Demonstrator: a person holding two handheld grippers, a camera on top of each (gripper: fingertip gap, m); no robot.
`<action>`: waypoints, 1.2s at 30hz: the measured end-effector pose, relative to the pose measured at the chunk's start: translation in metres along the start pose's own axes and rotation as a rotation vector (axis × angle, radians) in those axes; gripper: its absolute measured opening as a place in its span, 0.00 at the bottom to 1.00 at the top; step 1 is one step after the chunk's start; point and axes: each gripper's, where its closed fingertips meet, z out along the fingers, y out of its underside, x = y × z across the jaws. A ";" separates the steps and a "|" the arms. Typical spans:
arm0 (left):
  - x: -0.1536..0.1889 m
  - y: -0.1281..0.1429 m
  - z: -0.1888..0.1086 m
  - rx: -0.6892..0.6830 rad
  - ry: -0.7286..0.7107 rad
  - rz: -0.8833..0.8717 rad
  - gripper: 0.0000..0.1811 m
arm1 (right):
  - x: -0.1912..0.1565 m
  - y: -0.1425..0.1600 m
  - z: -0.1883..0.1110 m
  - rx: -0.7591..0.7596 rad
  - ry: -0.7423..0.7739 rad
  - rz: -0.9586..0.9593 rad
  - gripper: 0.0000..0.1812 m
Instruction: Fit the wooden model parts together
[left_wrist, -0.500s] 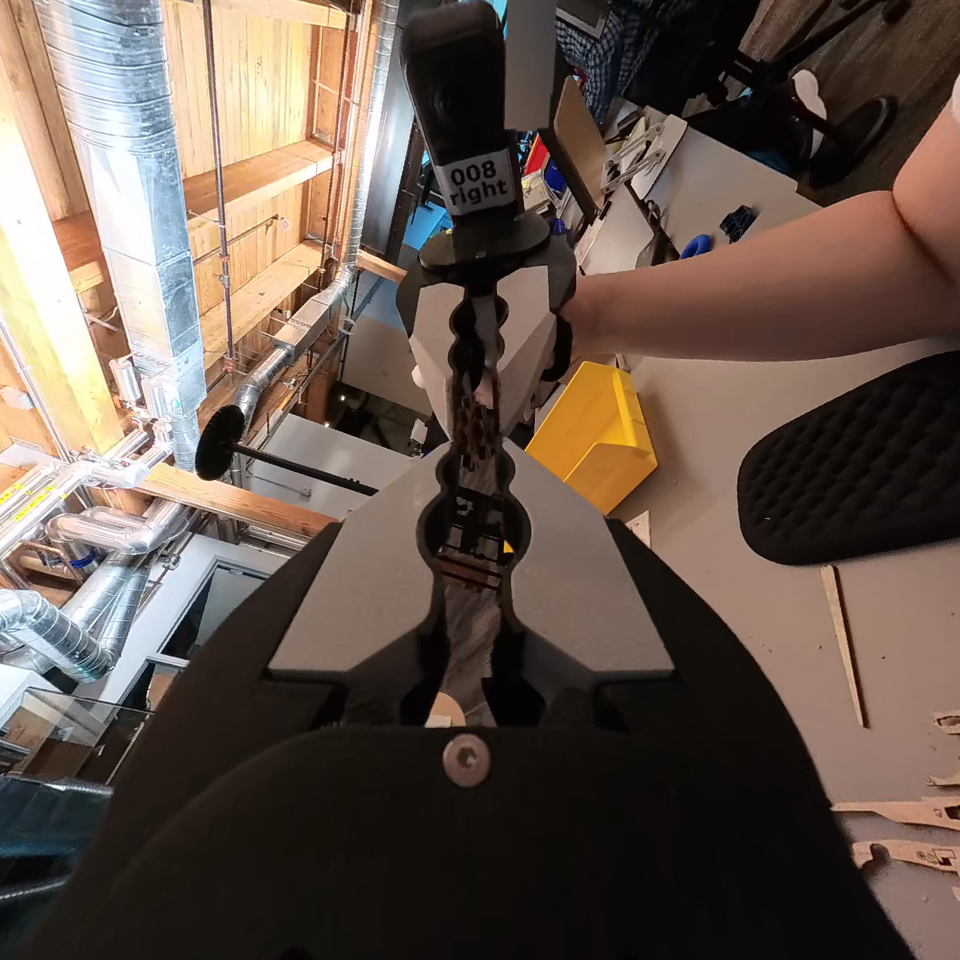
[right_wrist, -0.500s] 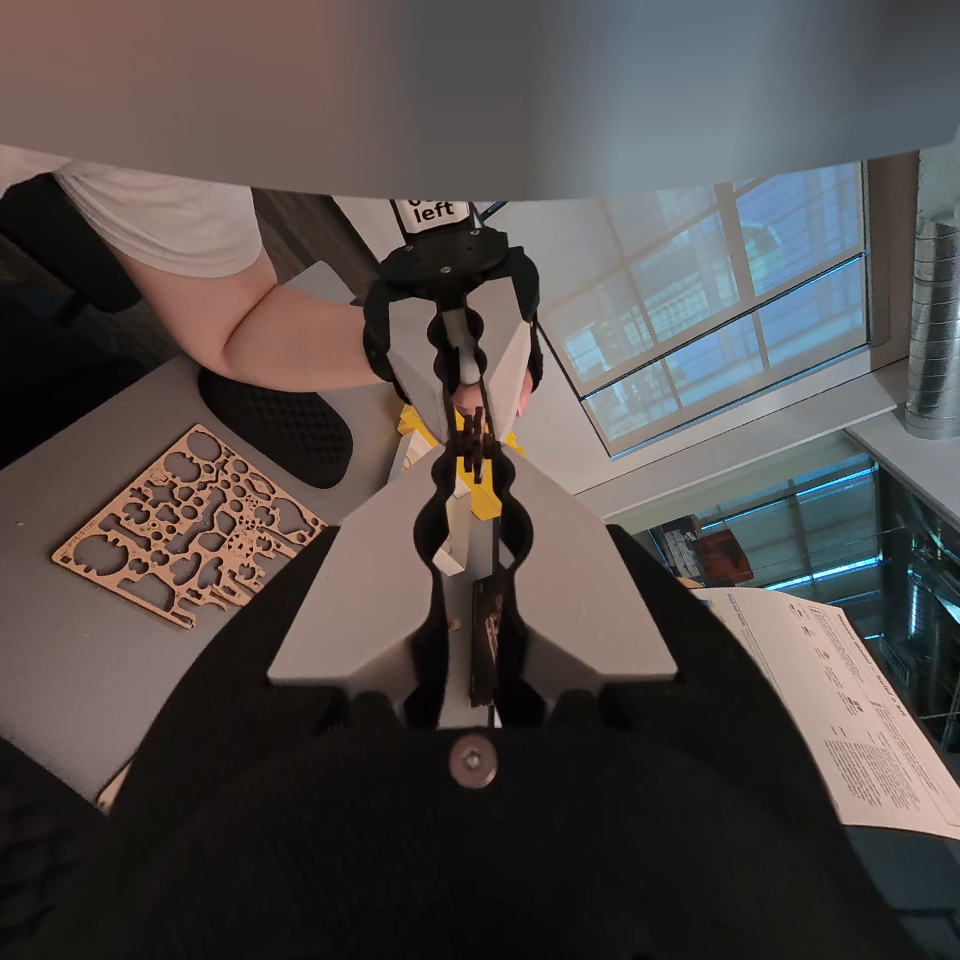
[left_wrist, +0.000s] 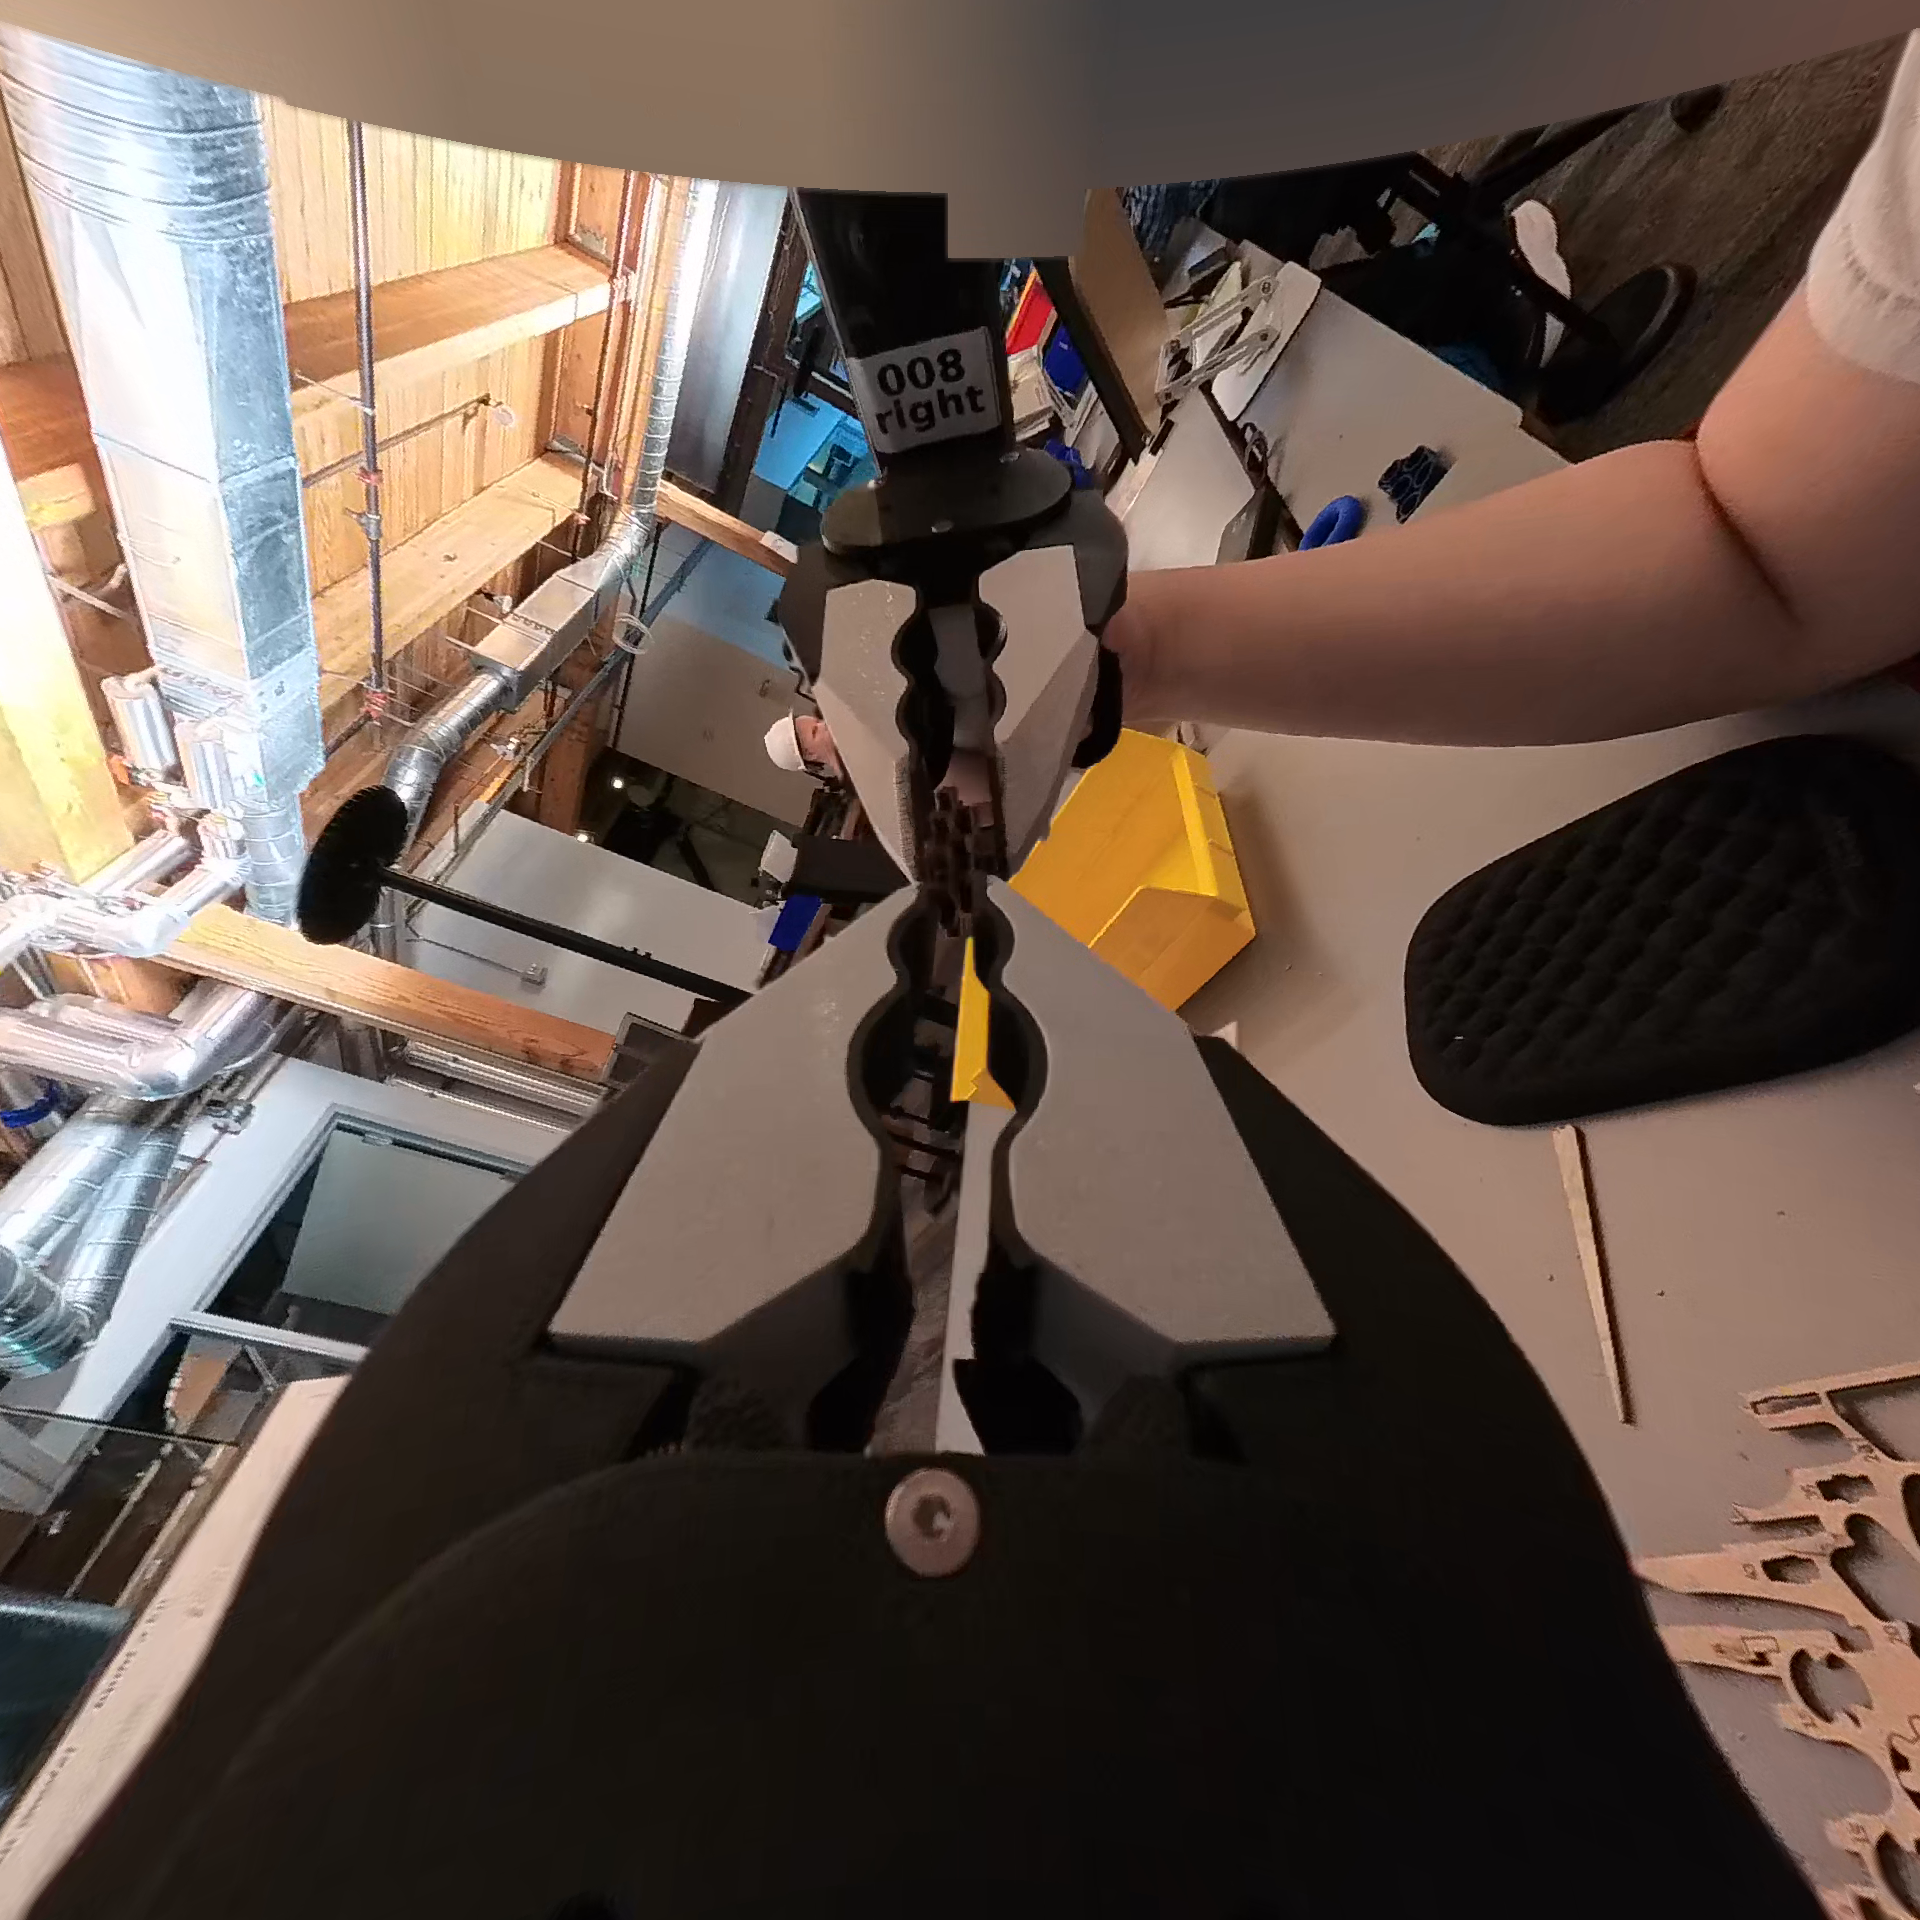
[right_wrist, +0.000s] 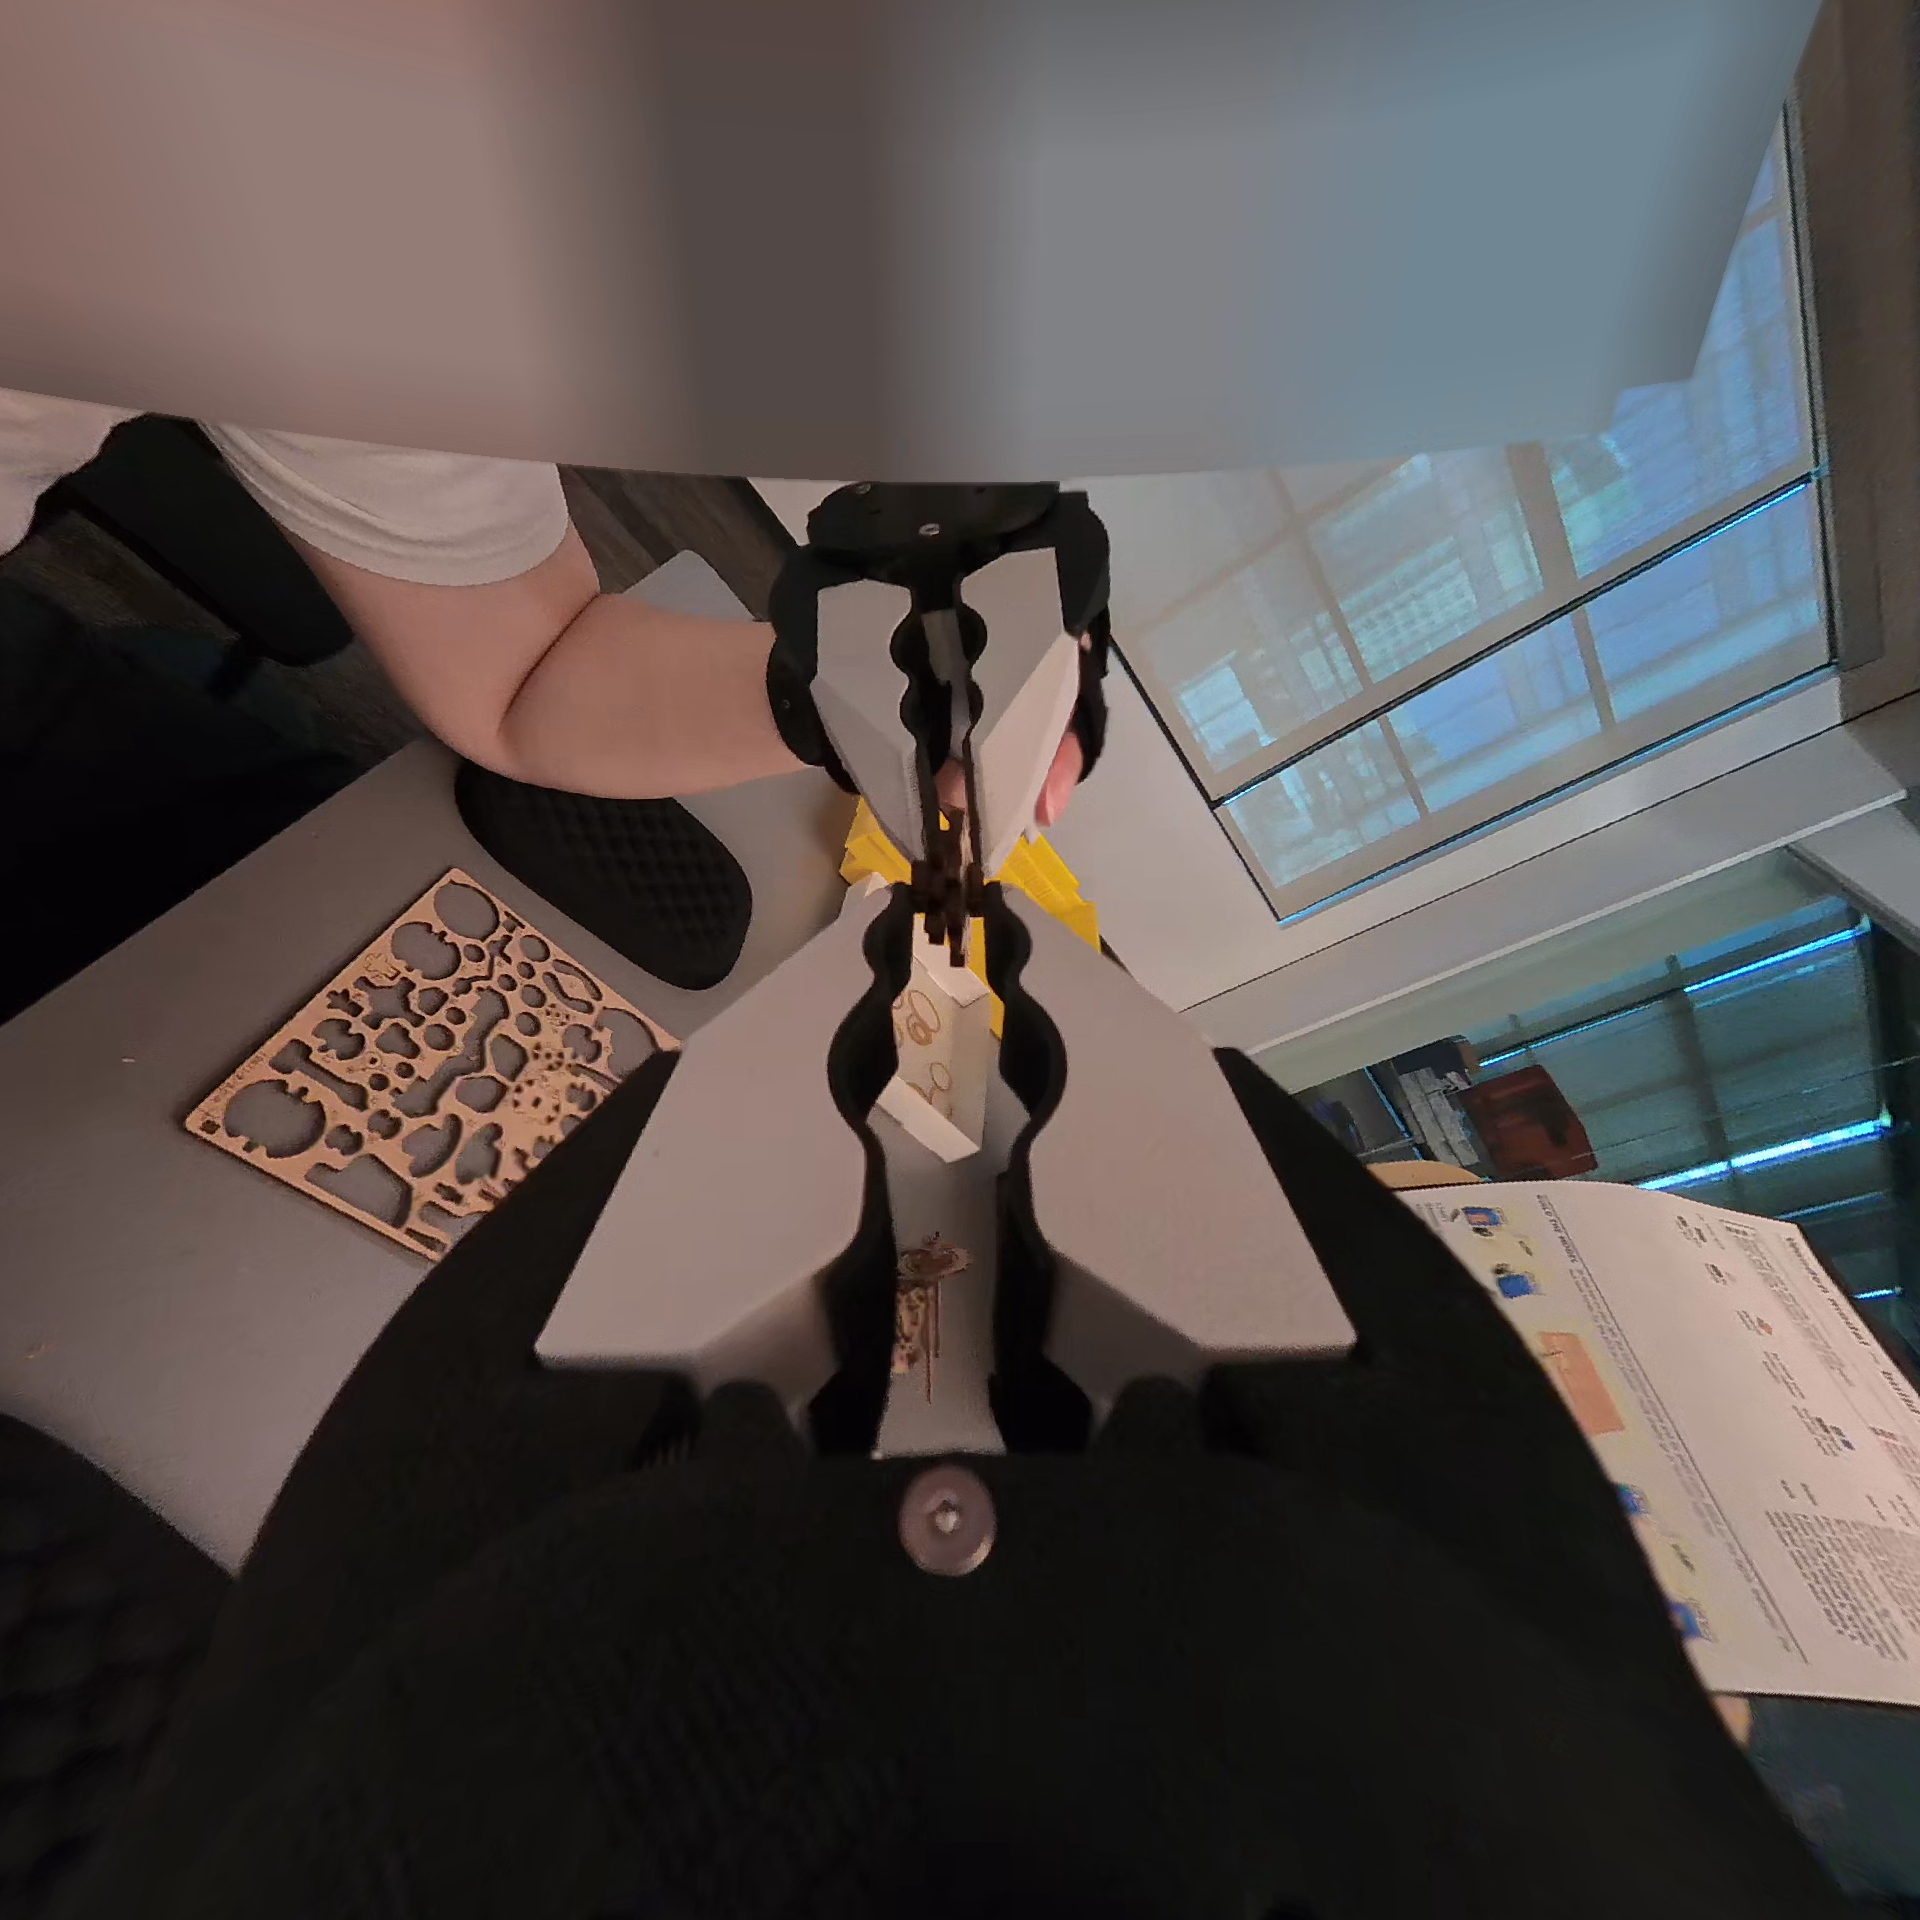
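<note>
left wrist view: left gripper (left_wrist: 951, 914) in foreground, grey fingers drawn nearly together, tips nipping the near end of a small dark wooden model assembly (left_wrist: 956, 852). right gripper (left_wrist: 951, 821) faces it tip to tip, its jaws likewise closed down on the far end of the same assembly. item is held in the air above a grey table (left_wrist: 1766, 1247), between the two grippers, clear of the surface.

right wrist view: same arrangement from the opposite side; right gripper (right_wrist: 945, 914) near, left gripper (right_wrist: 945, 831) far, model assembly (right_wrist: 943, 894) bridged between them.

condition of item: thin laser-cut pieces with dark, scorched-looking edges, notched and toothed in outline, stacked close. seen edge-on and backlit; exact count of pieces and whether the joint is fully seated cannot be told.

progress, as judged: well advanced. a punched-out wooden sheet (right_wrist: 416, 1060) lies on the table with most cut-outs empty, and another leftover sheet frame (left_wrist: 1829, 1662) and a loose wooden strip (left_wrist: 1590, 1268) lie near the left gripper. the pieces in hand appear engaged and are probably being pressed home. remaining: finish seating, plus any parts not yet in the assembly; a small part seems to lie on the table below the right gripper.

other contents: yellow bin (left_wrist: 1143, 873), black padded mat (left_wrist: 1662, 935), printed instruction sheet (right_wrist: 1662, 1455).
</note>
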 end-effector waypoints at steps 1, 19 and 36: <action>0.000 0.000 0.001 0.002 0.008 -0.021 0.02 | 0.000 0.000 0.000 0.007 -0.004 0.015 0.07; -0.004 0.009 0.007 -0.007 0.010 -0.086 0.02 | 0.009 0.003 -0.013 0.001 0.028 0.051 0.05; -0.024 0.016 0.006 0.057 0.042 -0.477 0.02 | 0.032 0.010 -0.010 0.085 0.019 0.405 0.02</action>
